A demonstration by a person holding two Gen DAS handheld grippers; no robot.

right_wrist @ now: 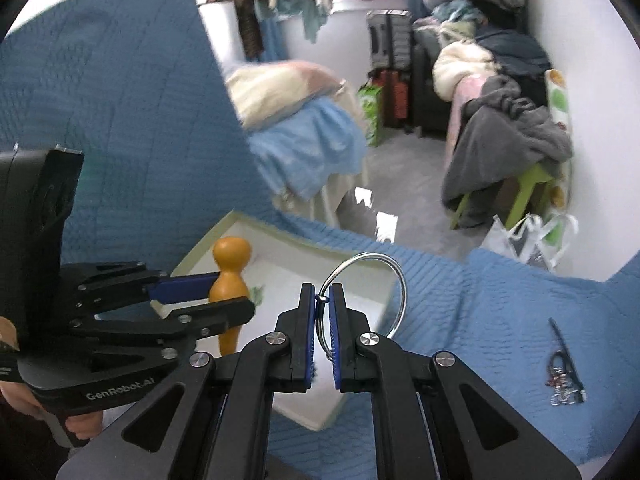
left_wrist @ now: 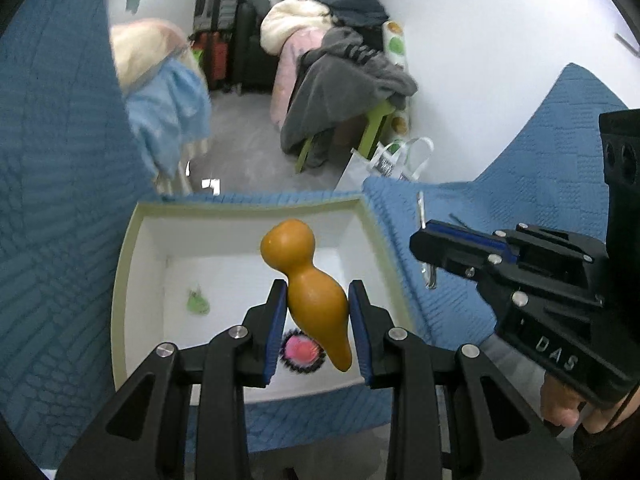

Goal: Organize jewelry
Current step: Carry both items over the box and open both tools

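Note:
My left gripper is shut on a mustard-orange gourd-shaped wooden piece, which hangs tilted above an open white box on the blue bedspread. A small green item and a pink piece with a dark fringe lie inside the box. My right gripper is shut on a thin silver bangle, held upright over the box's right corner. In the left wrist view the right gripper hovers just right of the box with the bangle edge-on. In the right wrist view the left gripper carries the gourd piece.
A dark beaded jewellery piece lies on the blue quilted bedspread to the right. Beyond the bed edge is grey floor with a clothes-covered green stool, a white bag, suitcases and a blanket pile.

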